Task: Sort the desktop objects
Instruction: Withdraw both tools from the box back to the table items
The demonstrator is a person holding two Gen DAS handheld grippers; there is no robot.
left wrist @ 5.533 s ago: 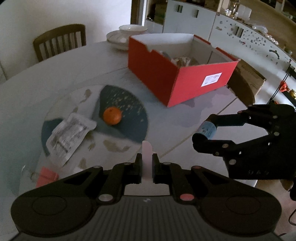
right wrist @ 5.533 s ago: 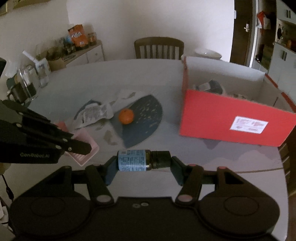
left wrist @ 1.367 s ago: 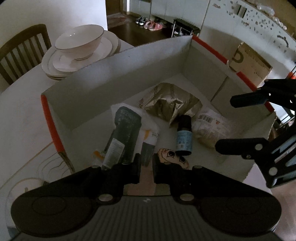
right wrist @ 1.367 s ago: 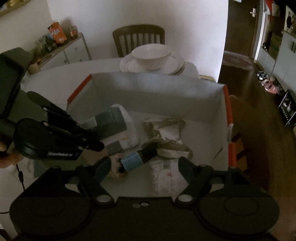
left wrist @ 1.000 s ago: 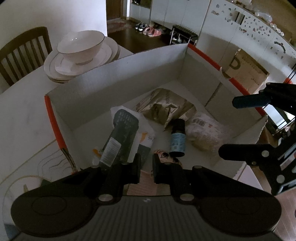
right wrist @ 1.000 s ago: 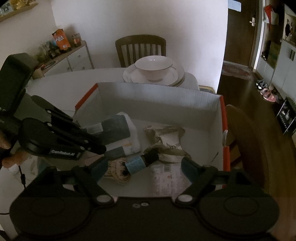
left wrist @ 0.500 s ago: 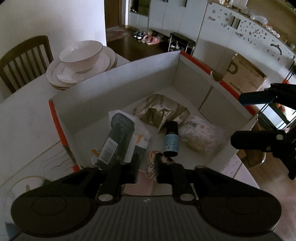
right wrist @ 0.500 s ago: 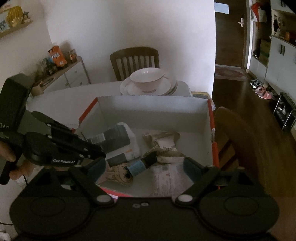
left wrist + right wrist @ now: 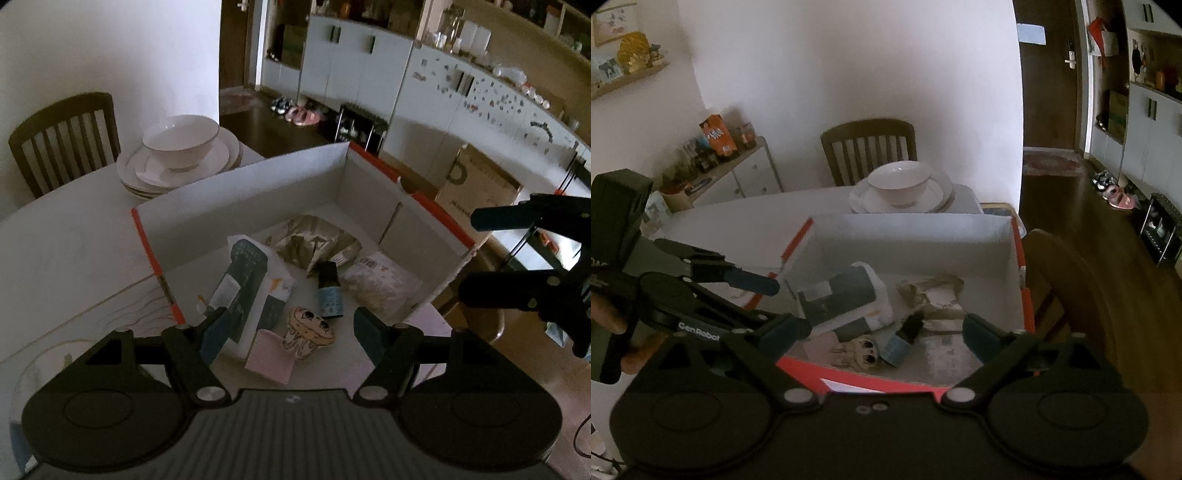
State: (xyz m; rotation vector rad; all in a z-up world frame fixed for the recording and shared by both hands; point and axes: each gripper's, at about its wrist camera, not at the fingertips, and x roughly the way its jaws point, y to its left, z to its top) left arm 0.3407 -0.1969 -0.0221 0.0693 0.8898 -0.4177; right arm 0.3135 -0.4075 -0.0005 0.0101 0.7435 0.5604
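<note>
A red open-topped cardboard box with white inner walls [image 9: 243, 192] sits on the white desk [image 9: 66, 236]. Inside the box, a small dark glass bottle with a blue label [image 9: 328, 291] lies near the middle. Left of the bottle lies a dark-and-white flat packet [image 9: 247, 280]; behind the bottle, a crumpled brownish bag [image 9: 314, 240]; right of it, a pale plastic pouch [image 9: 380, 280]. Just in front of the bottle lie a cartoon-face sticker [image 9: 308, 328] and a pink card [image 9: 269, 354]. Behind the box, a white bowl on stacked white plates [image 9: 181, 142] stands on the desk, with a brown wooden chair [image 9: 62, 136] beyond it.

One red box [image 9: 436, 206], holding one small bottle [image 9: 330, 291], one pink card [image 9: 269, 356], one cartoon figure [image 9: 308, 328]. Beyond it, one bowl [image 9: 181, 142], one wooden chair [image 9: 62, 136]. Two hand-held grippers [image 9: 286, 328] [image 9: 886, 332].
</note>
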